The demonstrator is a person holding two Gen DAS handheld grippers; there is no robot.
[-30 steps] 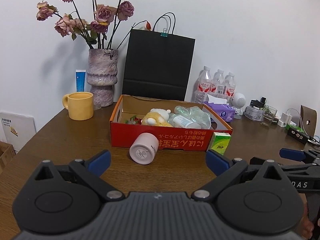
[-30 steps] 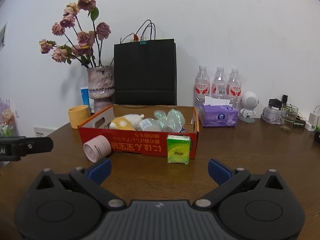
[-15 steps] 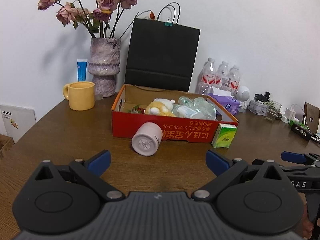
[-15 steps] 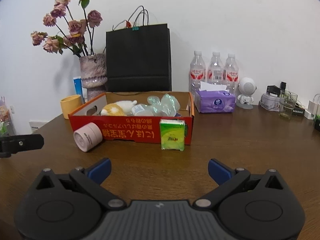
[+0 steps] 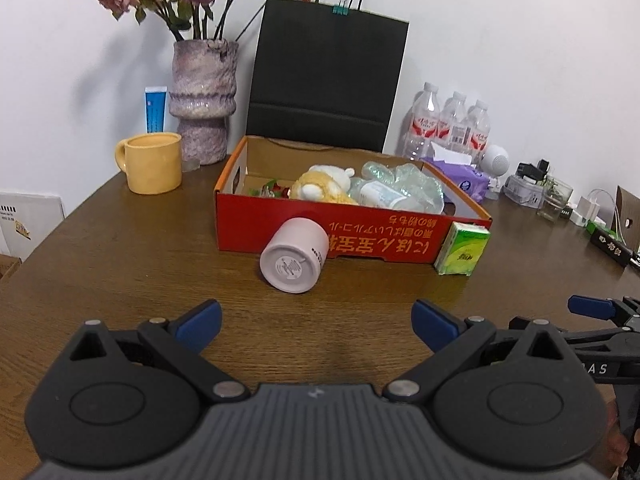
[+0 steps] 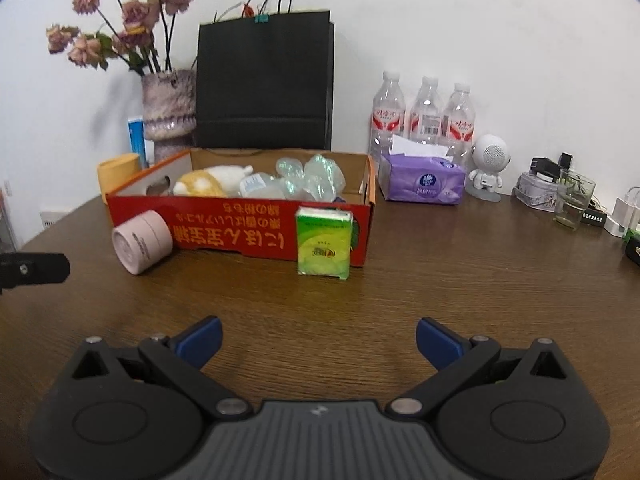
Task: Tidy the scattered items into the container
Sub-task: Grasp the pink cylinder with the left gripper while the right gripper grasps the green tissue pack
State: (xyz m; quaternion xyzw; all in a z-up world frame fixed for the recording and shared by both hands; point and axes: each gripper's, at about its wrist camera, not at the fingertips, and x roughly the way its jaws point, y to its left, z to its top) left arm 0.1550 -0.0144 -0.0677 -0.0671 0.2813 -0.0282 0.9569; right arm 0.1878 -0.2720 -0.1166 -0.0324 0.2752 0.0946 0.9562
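Observation:
A red cardboard box [image 5: 360,240] [image 6: 240,236] stands mid-table, holding a plush toy [image 5: 320,188], crumpled clear plastic [image 5: 404,184] and a small bottle. A pink cup [image 5: 294,255] [image 6: 142,242] lies on its side against the box's front wall. A green tissue pack [image 5: 462,249] [image 6: 324,244] stands upright at the box's front right corner. My left gripper [image 5: 316,320] is open, short of the pink cup, nothing between its fingers. My right gripper [image 6: 318,338] is open, in front of the green pack and well short of it.
Behind the box stand a black paper bag [image 5: 324,80], a vase of dried roses [image 5: 202,100] and a yellow mug [image 5: 152,162]. Water bottles [image 6: 424,116], a purple tissue box [image 6: 422,184], a white figure [image 6: 488,168] and a glass [image 6: 574,200] fill the back right.
Both grippers have moved forward toward the box; the pink cup and green pack look nearer and larger. Both stay open and nothing on the table has moved.

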